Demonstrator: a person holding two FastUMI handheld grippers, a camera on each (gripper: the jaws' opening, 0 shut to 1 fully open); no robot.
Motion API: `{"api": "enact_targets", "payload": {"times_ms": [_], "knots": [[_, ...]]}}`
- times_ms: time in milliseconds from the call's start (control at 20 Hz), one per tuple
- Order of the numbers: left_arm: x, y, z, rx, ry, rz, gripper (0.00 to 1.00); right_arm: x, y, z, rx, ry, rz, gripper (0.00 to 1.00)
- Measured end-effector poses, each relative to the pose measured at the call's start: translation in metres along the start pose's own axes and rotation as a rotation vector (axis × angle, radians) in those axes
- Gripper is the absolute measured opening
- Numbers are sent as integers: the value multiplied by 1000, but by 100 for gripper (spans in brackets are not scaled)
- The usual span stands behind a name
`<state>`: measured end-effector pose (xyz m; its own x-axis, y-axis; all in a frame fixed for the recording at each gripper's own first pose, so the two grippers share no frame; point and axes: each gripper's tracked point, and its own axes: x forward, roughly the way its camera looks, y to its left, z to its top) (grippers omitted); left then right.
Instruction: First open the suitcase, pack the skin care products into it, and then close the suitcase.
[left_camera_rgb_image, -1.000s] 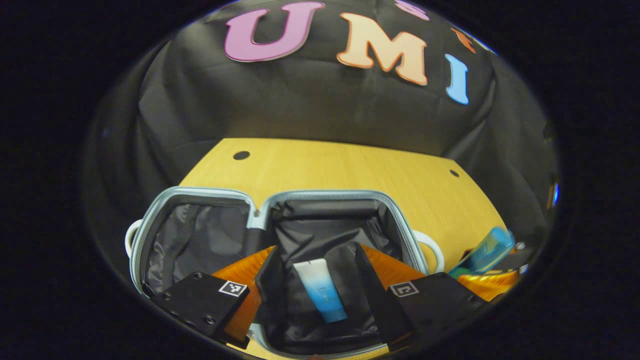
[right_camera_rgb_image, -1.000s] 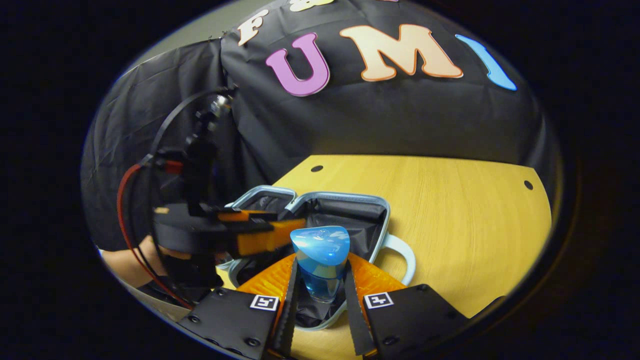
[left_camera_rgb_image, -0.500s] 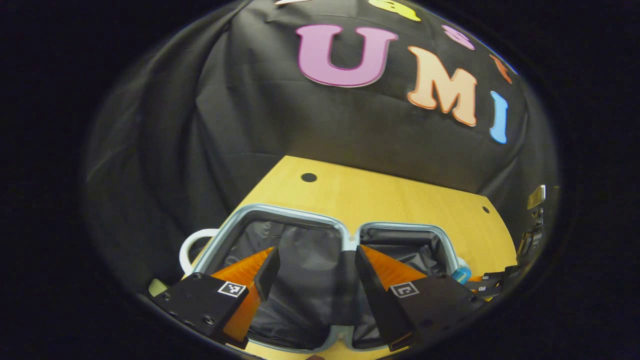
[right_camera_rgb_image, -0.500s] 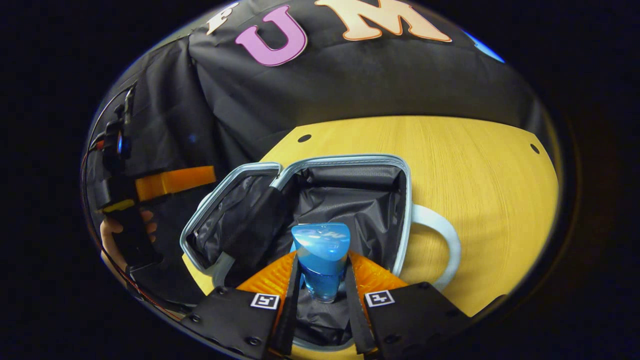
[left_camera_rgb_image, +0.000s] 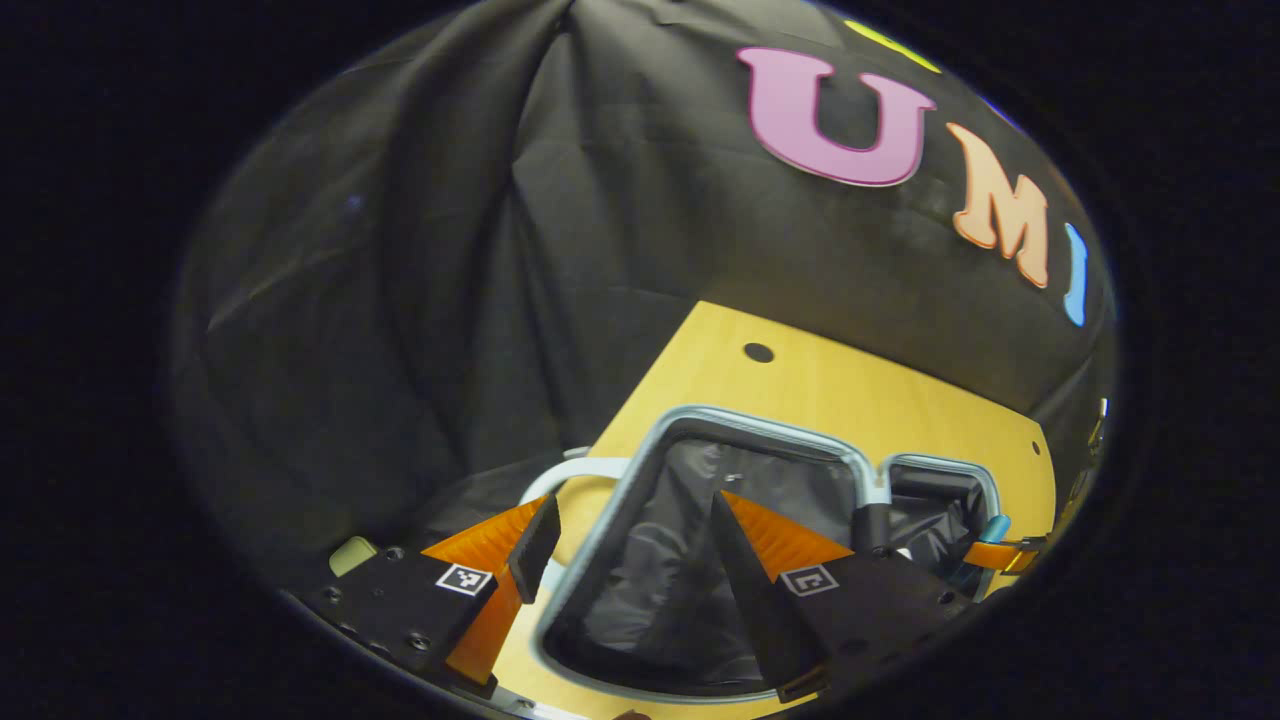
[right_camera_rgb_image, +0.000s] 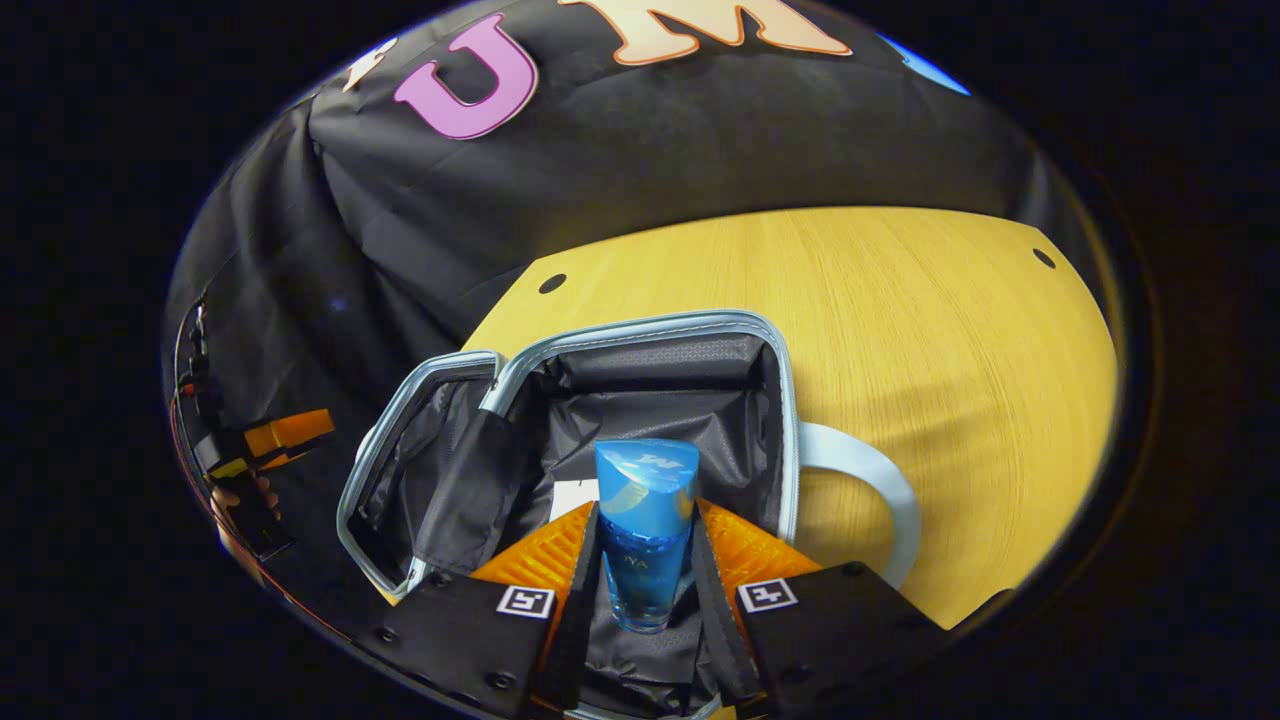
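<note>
1. The packing step is in hand: the suitcase (right_camera_rgb_image: 640, 400) lies open on the bench (right_camera_rgb_image: 950, 330), near its left edge.
2. A blue tube (right_camera_rgb_image: 643, 530) is pinched between the jaws of the right gripper (right_camera_rgb_image: 645, 610), above the lined right half.
3. The left gripper (left_camera_rgb_image: 630, 540) is held with jaws spread, empty, over the other half.
4. Next, lowering and release are called for.

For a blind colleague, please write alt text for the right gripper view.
The right gripper holds a blue tube between its fingers, above the open suitcase with dark lining on a wooden table. A white handle sticks out at the suitcase's side.
</note>
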<state>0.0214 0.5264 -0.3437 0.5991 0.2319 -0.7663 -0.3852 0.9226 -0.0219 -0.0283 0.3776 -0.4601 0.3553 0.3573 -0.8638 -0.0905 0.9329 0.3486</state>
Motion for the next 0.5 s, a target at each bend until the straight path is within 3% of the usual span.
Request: {"api": "enact_targets", "payload": {"times_ms": [100, 150, 200, 250, 350, 500], "knots": [[10, 19, -7, -24, 31, 30, 89, -1, 3, 10, 25, -21, 11, 45], [17, 29, -11, -34, 43, 39, 88, -3, 8, 17, 27, -35, 21, 63], [23, 38, -15, -43, 64, 48, 89, -12, 11, 25, 19, -52, 23, 55], [30, 44, -21, -51, 84, 49, 88, -11, 14, 31, 5, -76, 27, 74], [43, 55, -35, -52, 133, 56, 89, -19, 20, 45, -24, -124, 32, 80], [65, 68, -55, -51, 212, 56, 89, -33, 27, 59, -55, -173, 29, 81]]}}
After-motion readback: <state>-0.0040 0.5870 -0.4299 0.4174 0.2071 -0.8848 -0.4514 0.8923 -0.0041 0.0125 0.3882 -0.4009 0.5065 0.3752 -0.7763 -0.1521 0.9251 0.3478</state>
